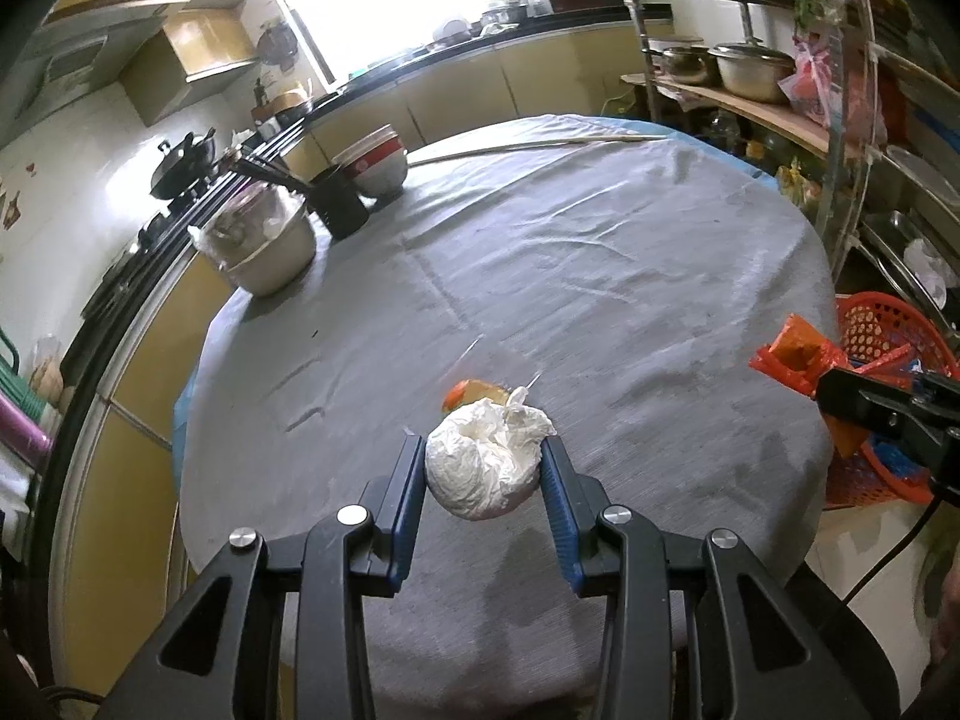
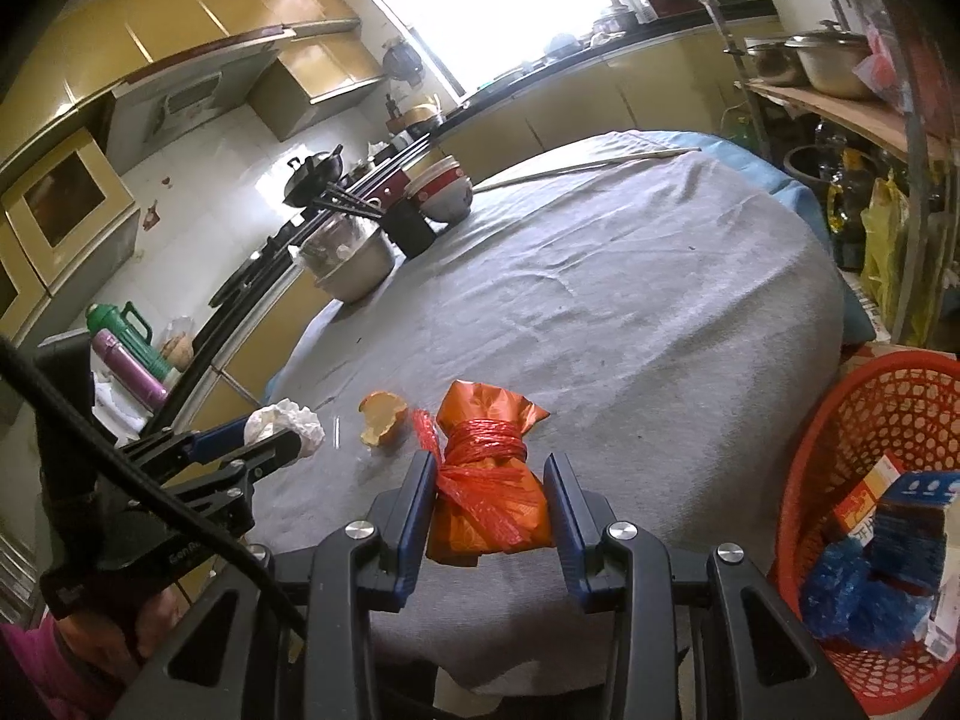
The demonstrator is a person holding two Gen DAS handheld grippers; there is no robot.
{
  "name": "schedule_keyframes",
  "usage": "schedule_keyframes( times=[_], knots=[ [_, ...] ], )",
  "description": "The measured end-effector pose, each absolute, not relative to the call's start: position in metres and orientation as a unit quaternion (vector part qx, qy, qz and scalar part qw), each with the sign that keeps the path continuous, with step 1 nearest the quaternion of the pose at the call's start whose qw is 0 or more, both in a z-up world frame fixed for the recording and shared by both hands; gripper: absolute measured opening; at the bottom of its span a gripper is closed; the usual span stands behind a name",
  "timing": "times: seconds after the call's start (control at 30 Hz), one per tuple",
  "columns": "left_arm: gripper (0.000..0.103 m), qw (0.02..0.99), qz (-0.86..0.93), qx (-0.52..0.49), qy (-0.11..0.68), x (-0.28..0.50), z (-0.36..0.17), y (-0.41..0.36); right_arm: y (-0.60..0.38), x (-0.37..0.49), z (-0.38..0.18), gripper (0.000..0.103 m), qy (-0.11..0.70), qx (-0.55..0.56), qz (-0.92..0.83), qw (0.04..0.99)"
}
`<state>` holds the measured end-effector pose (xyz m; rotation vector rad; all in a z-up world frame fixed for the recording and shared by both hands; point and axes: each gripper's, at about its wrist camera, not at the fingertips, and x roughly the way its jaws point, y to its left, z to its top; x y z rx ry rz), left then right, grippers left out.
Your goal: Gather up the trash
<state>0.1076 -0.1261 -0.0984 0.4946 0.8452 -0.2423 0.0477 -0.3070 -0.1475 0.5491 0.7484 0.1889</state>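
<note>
Tissue fills the gap of the left hand-held gripper: a crumpled white tissue ball sits low in the centre of the left wrist view, and both blue pads press against its sides, so the jaws stand partly closed and pinch it. Whether the ball rests on the grey cloth of the table or hangs just above it, I cannot tell. Just behind the ball lies a piece of orange peel, partly hidden by it.

The right hand-held gripper has its jaws about as far apart, around an orange plastic bag tied at the waist with red string. The bag's lower half sits between the blue pads, touching or nearly touching both, in the lower centre of the right wrist view. To the left of it the same peel lies on the cloth, and further left the left hand-held gripper shows from the side with the white ball in its tip.

At the right edge of that view stands a red plastic basket beside the table, already holding a blue bag and some cartons.

At the far upper left of the table stand stacked bowls, a black cup of chopsticks and a covered metal bowl.
</note>
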Motion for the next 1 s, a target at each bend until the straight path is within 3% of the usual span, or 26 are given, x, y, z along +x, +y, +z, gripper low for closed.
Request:
schedule_keyframes(
  times=[1.0],
  knots=[
    [0.040, 0.863, -0.204, 0.283, 0.366, 0.084, -0.084, -0.208, -0.366, -0.004, -0.133, 0.040, 0.336, 0.291, 0.013, 0.896]
  ],
)
